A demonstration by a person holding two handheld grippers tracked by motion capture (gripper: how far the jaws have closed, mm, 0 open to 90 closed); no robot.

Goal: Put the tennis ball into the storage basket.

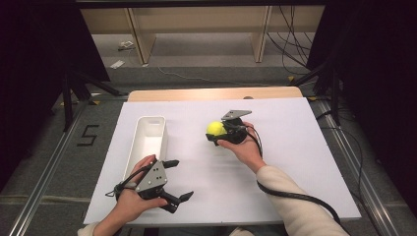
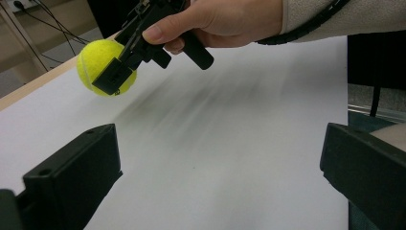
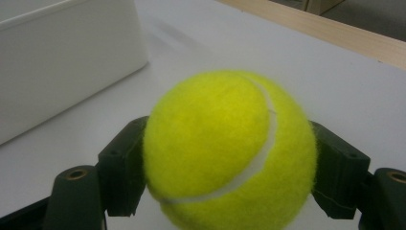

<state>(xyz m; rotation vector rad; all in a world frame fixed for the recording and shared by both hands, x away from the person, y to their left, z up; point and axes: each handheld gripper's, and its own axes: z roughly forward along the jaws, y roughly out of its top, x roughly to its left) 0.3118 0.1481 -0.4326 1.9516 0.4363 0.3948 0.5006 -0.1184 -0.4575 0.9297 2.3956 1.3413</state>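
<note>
Yellow felt fills the space between our right gripper's (image 1: pixel 216 133) black jaws: we have the fuzzy yellow tennis ball (image 3: pixel 230 151) clamped on both sides, lifted just clear of the white paper-covered table (image 1: pixel 275 177). So the pick-up looks done. What we judge remains is carrying the ball to the long white plastic bin (image 1: pixel 147 140), which stands near the ball on our left and holds nothing that we can see, and letting go over it. Our left gripper (image 1: pixel 178 179) hangs low at the table's near edge beside the bin, jaws spread wide and holding nothing, well apart from the ball.
</note>
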